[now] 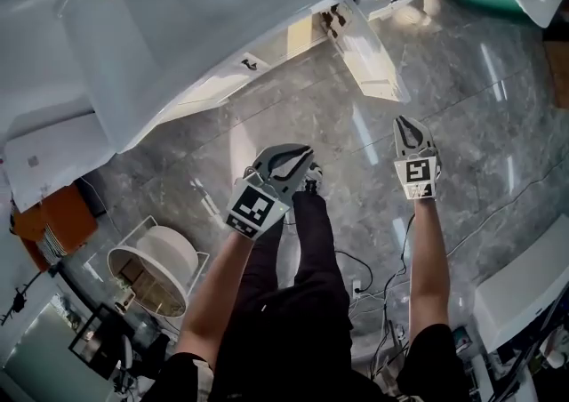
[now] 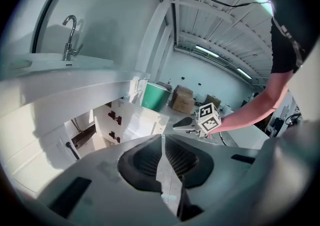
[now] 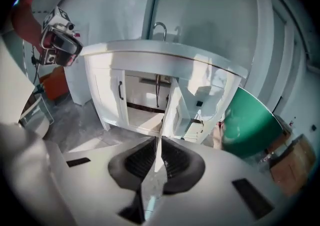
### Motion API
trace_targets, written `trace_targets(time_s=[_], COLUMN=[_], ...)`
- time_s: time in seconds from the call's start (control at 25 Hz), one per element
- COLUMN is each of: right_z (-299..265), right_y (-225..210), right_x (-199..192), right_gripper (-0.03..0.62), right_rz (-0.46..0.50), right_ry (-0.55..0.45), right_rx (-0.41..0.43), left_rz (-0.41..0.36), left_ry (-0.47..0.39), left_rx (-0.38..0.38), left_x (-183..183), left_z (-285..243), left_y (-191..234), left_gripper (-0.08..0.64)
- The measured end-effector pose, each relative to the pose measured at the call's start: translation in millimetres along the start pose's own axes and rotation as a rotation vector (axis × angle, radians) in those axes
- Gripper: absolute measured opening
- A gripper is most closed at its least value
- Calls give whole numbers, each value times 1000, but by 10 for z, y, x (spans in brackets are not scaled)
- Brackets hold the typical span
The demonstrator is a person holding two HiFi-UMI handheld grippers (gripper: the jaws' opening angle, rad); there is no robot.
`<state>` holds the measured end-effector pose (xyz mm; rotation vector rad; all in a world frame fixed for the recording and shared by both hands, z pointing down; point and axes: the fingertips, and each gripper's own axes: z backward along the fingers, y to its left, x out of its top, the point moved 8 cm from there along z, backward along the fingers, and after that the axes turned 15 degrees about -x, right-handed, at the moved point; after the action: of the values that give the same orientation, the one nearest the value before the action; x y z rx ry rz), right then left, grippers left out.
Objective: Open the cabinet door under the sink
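The white sink cabinet (image 1: 204, 27) runs along the top of the head view. Its right door (image 1: 364, 53) stands swung open over the marble floor. In the right gripper view the open door (image 3: 172, 105) shows edge-on, with pipes in the bare opening behind it. The other door (image 3: 107, 92), with a black handle (image 3: 120, 90), is closed. My left gripper (image 1: 307, 154) hangs shut and empty well short of the cabinet, and my right gripper (image 1: 404, 122) is shut and empty just below the open door's end. The jaws are closed together in both gripper views (image 2: 162, 139) (image 3: 159, 145).
A green bin (image 3: 247, 120) stands right of the cabinet, with cardboard boxes (image 2: 182, 99) beyond it. A round white bin (image 1: 156, 262) and an orange object (image 1: 53, 222) are at the lower left. Cables (image 1: 369, 285) lie on the floor by the person's feet.
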<state>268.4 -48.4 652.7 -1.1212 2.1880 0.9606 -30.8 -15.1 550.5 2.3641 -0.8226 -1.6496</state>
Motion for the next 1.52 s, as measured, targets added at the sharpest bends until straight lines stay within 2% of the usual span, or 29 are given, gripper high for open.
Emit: trace_targets(time_s=[0.28,0.44,0.6,0.76,1.0,1.2,1.32,1.52], right_z=[999,1561,2019,2411,2995,3274,3364,3490], right_y=[561,832,1118,1442,1760,1817,1907,1992], right_x=[732,1148,1539,1830,2059,2162,2216,2157], right_gripper=[94,93,91,91,91,80,78,77], right_rz=[-50,-167,-278,-296,-286,-246,-263,-243], right_ry=[-165,-239,-251,-248,-237,-221,-222,-220], right_rx=[0,17,50,66,91,28,-2,2], left_rz=[-49,-81,-94,-97,-103,-114,-131,-153], left_ry=[7,14,-13,-53,-73,-81,-82,-87], left_rx=[-8,-9,-4,-15,-42,-59,-72,-73], left_x=[236,329,387,382,205,117,90,140], left_z=[545,864,1196,1552,2026,2244,2373,2441], left_y=[-181,-370,-587,-849,-1216,-1351,-1369,-1524], left_gripper=[29,29,29,29,29,29,29,29])
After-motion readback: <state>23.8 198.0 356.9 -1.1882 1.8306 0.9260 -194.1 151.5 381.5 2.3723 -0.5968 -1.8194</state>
